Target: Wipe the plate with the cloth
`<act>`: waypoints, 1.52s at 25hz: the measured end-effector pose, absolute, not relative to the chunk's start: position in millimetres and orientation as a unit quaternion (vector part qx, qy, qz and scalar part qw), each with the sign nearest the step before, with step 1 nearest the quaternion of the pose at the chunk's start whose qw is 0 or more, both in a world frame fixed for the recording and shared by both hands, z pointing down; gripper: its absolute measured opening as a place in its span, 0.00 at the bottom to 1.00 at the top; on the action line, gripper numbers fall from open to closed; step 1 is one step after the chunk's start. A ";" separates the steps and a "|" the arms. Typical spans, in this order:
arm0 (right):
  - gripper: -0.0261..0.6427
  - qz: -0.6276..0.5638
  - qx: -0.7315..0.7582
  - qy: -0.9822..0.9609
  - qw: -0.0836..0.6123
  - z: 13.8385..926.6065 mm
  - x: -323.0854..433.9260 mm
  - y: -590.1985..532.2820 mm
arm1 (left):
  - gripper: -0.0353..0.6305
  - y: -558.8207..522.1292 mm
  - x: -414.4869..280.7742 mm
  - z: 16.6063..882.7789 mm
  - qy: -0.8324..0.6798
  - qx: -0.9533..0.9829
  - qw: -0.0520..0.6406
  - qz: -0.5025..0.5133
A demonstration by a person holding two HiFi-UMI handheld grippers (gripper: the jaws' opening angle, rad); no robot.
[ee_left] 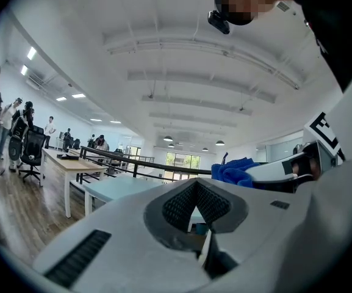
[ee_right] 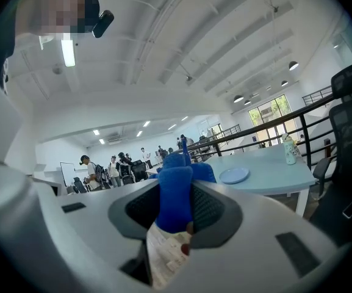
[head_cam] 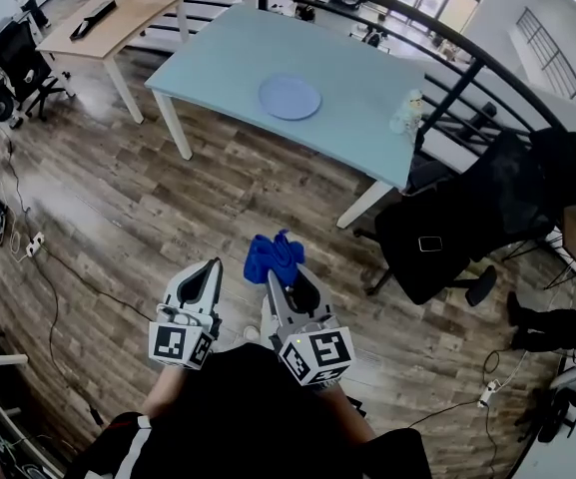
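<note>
On far table (head_cam: 367, 88): plate (head_cam: 289, 98), rigid, probably slippery; steady its rim.
Right gripper (head_cam: 273, 273): clamped on cloth (head_cam: 274, 252), soft.
Left gripper (head_cam: 214, 265): closed, empty.

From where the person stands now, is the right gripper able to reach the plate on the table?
Probably not yet: the right gripper, shut on the blue cloth, is well short of the plate across open floor. Nothing blocks the way.

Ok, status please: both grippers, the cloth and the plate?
Right gripper shut on blue cloth. Left gripper shut, empty. Plate on table ahead, not reached yet. Bottle at table corner, apart from plate.
</note>
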State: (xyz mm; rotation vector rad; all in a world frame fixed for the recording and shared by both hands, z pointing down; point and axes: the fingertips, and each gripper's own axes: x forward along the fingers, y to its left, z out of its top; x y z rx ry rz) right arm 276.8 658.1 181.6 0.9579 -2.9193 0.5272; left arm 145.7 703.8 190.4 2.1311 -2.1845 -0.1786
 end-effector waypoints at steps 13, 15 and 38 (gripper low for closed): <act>0.22 0.176 0.304 -0.936 0.016 187.5 246.2 586.8 | 0.05 634.7 115.1 193.4 -0.717 0.694 0.043 -0.052; 0.22 0.176 0.301 -0.937 0.018 184.8 241.3 577.6 | 0.05 625.7 110.9 189.8 -0.718 0.692 0.043 -0.052; 0.22 0.167 0.268 -0.949 0.014 177.9 226.8 421.7 | 0.05 483.2 102.6 177.6 -0.743 0.667 0.029 -0.053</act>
